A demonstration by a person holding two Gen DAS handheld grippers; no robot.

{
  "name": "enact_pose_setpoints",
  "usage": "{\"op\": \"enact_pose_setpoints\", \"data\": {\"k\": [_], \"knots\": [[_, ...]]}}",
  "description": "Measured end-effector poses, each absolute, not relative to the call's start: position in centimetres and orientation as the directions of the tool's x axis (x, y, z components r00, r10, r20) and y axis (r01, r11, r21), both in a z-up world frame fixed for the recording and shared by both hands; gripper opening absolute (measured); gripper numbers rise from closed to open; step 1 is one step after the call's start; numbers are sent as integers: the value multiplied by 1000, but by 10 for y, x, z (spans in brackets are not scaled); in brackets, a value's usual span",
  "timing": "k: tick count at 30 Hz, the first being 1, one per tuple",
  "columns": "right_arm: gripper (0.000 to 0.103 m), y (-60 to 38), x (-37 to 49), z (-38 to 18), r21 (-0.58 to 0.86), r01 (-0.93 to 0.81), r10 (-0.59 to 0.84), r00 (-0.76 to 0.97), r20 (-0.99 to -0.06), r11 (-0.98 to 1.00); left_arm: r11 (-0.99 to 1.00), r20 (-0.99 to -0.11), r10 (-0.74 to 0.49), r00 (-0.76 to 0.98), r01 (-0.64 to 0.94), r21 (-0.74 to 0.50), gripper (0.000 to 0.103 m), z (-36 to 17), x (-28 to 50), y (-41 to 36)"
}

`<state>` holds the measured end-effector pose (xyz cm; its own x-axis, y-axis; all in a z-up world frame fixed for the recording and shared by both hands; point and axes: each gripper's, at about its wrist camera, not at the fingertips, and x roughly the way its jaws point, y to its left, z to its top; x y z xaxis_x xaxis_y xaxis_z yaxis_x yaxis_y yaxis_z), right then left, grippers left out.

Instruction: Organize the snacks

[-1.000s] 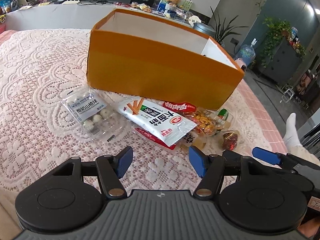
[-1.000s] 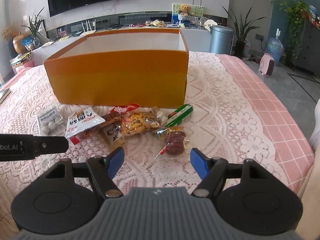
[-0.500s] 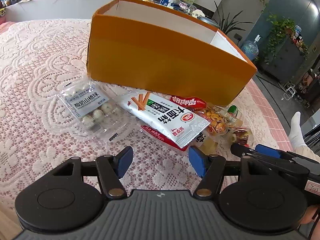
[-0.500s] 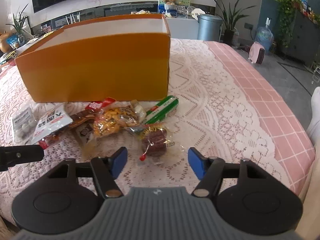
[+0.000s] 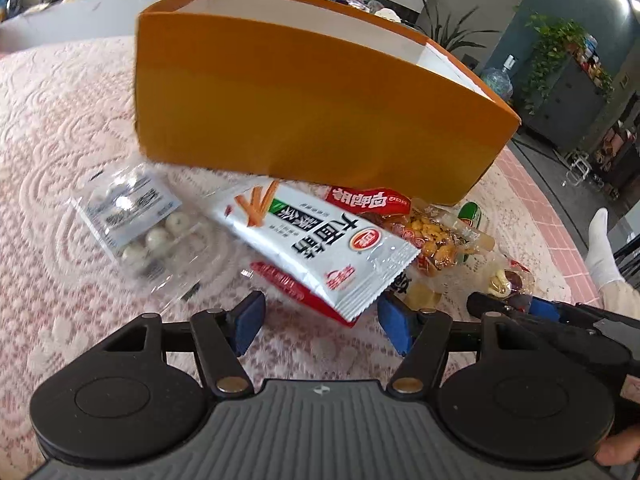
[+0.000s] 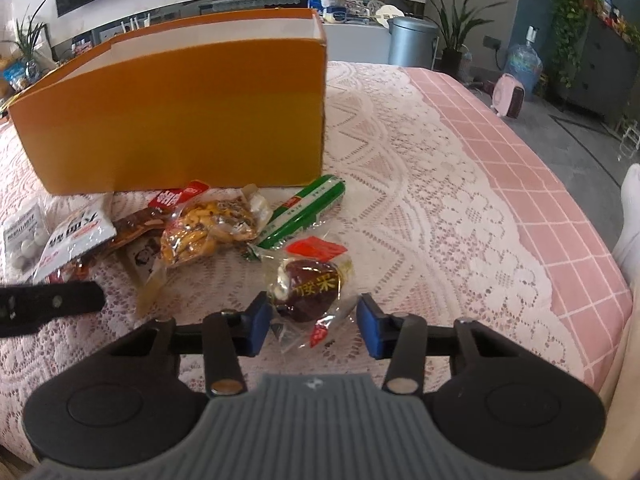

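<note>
I keep my right claw (image 6: pixel 308 326) closing around the date packet (image 6: pixel 308 286), not yet pinching, for boxing; left claw (image 5: pixel 320 326) spread over the white pouch (image 5: pixel 316 240).

Just in front of the orange box (image 5: pixel 320 112), the white snack packet (image 5: pixel 316 240) carries large upside-down characters 大面筋 and a round red logo. The red wrapper (image 5: pixel 368 200) behind it shows white characters, unreadable. The date candy (image 6: pixel 308 284) bears gold 核来-like characters, uncertain.
</note>
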<state>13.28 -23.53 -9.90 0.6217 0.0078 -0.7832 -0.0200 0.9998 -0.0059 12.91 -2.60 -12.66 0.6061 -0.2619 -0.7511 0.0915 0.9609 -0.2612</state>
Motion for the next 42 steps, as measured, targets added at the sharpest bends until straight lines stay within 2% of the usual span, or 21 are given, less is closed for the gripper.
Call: {"op": "enact_pose_setpoints", "data": {"k": [3, 8, 9, 10, 11, 15, 31, 32, 33, 34, 35, 37, 39, 42], "knots": [[45, -232, 132, -100, -23, -31, 2, 626, -780, 999, 963, -745, -260, 615, 110, -245, 75, -128, 132, -31], [42, -234, 130, -98, -7, -23, 9, 627, -779, 1000, 967, -735, -251, 630, 138, -212, 48, -126, 129, -34], [41, -234, 130, -98, -6, -23, 10, 627, -779, 1000, 966, -732, -256, 632, 146, -213, 35, -125, 128, -34], [41, -234, 130, -97, -5, -24, 11, 628, -778, 1000, 966, -730, -256, 634, 152, -208, 14, -124, 127, -34], [41, -233, 129, -97, -6, -26, 12, 629, -777, 1000, 968, -731, -252, 634, 161, -194, 7, -123, 126, -34], [39, -231, 124, -92, -20, -39, 10, 644, -765, 999, 968, -718, -253, 648, 177, -180, 0, -116, 118, -32], [38, -228, 100, -67, 16, -76, 64, 693, -718, 997, 950, -694, -307, 651, 170, -260, 0, -88, 78, -9], [38, -228, 100, -66, 20, -78, 68, 695, -716, 997, 951, -692, -303, 655, 158, -266, 2, -87, 78, -8], [38, -228, 99, -65, 23, -80, 72, 696, -714, 997, 952, -688, -293, 664, 139, -272, 7, -86, 79, -6], [38, -227, 98, -65, 26, -83, 77, 697, -713, 996, 954, -683, -285, 672, 126, -274, 22, -85, 80, -6], [38, -227, 98, -64, 29, -88, 82, 697, -712, 996, 954, -679, -279, 679, 117, -276, 30, -84, 81, -5], [38, -225, 98, -65, 28, -96, 87, 697, -712, 995, 954, -659, -276, 700, 114, -279, 63, -81, 82, -5], [38, -225, 97, -64, 30, -100, 91, 698, -710, 995, 955, -637, -278, 719, 137, -263, 70, -78, 82, -9], [38, -225, 101, -64, 54, -95, 106, 699, -708, 994, 956, -631, -289, 719, 188, -224, 75, -78, 87, -21]]}}
